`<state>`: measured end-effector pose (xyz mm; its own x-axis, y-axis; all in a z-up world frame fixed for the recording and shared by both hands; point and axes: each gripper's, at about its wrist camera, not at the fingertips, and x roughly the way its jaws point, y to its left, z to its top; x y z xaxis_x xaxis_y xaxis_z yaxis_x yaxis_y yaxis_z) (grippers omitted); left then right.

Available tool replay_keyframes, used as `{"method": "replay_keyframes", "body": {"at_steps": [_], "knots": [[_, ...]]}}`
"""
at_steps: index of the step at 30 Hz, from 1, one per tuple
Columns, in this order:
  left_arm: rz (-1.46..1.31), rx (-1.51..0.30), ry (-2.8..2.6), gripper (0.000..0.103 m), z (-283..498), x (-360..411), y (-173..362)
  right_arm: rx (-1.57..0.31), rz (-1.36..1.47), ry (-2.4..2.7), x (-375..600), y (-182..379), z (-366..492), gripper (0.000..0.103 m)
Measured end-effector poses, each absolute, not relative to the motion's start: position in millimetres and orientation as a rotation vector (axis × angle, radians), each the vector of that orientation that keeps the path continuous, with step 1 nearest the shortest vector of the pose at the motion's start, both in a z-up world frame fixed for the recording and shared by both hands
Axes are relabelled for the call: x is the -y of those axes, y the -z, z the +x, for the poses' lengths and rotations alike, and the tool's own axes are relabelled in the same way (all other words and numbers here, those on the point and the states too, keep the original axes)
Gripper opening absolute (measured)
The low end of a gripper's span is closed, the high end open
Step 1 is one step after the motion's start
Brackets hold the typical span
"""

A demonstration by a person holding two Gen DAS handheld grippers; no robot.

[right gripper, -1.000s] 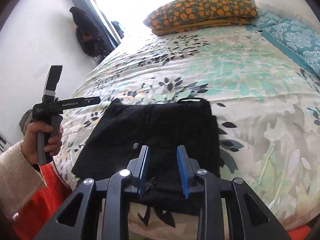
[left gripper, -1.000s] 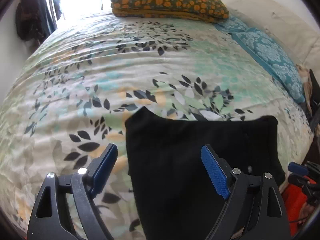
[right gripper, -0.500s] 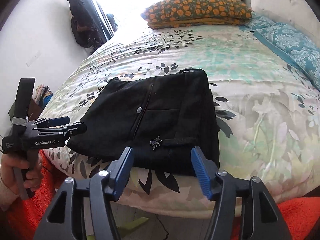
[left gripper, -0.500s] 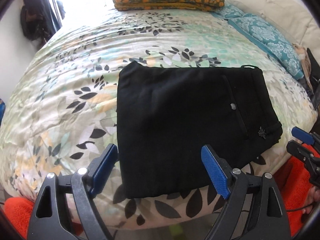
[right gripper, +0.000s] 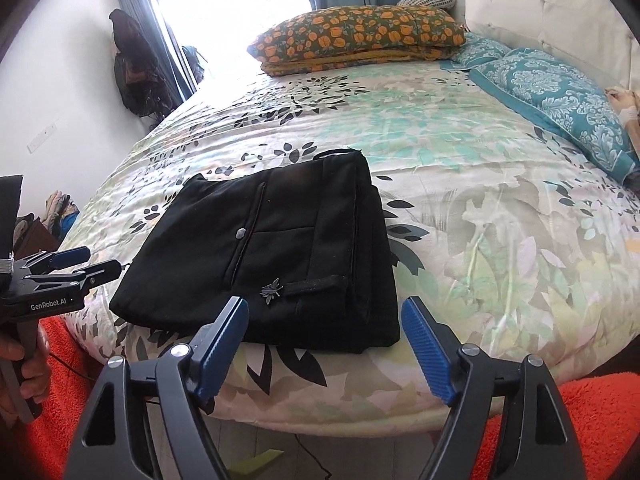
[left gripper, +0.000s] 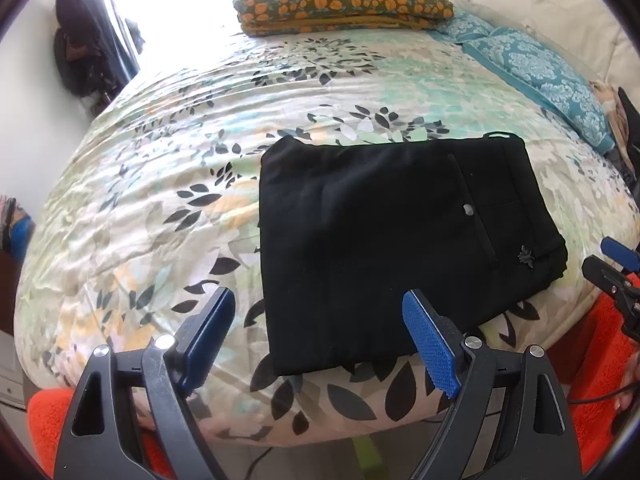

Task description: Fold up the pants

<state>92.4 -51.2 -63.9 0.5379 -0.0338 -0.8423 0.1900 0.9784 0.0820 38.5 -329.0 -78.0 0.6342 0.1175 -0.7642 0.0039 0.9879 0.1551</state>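
The black pants [left gripper: 384, 240] lie folded into a flat rectangle on the leaf-print bedspread [left gripper: 160, 184] near the bed's front edge, with a small button and a metal insect pin showing. They also show in the right wrist view [right gripper: 280, 252]. My left gripper [left gripper: 320, 332] is open and empty, held off the bed in front of the pants' near left corner. My right gripper [right gripper: 324, 340] is open and empty, just in front of the pants' near right edge. The left gripper also shows in the right wrist view [right gripper: 72, 264], held in a hand.
An orange-flowered pillow [left gripper: 340, 0] lies at the far end of the bed, teal patterned pillows [right gripper: 560, 92] at the right by the white headboard. Orange fuzzy cloth [right gripper: 592, 420] sits below both grippers. Dark clothes [right gripper: 132, 72] hang by the window at left.
Both grippers have pulled back from the pants toward the bed's edge. The right gripper's jaws went from nearly shut to wide open. The pants lie still.
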Motion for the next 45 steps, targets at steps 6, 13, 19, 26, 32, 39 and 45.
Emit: {"method": "replay_keyframes", "body": {"at_steps": [6, 13, 19, 26, 32, 39, 45], "knots": [[0.176, -1.004, 0.109, 0.087, 76, 37, 65, -0.887, 0.113, -0.032, 329, 78, 38, 0.087], [0.153, -0.886, 0.054, 0.087, 44, 1, 19, -0.876, 0.099, 0.038, 342, 58, 31, 0.088], [0.068, -0.81, 0.029, 0.088, 20, -6, -17, -0.875, 0.048, 0.119, 329, 24, 10, 0.099], [0.146, -0.869, 0.078, 0.088, 11, 26, -11, -0.942, 0.112, 0.073, 294, 21, -13, 0.1], [0.139, -0.833, 0.028, 0.088, 12, 19, -22, -0.997, 0.079, 0.119, 293, 21, -14, 0.1], [0.156, -0.869, 0.049, 0.088, 27, 21, -12, -0.973, 0.135, 0.041, 299, 6, -5, 0.102], [0.027, -1.085, 0.291, 0.087, 102, 6, 48, -0.991, 0.351, -0.179, 358, 68, 70, 0.102]]}}
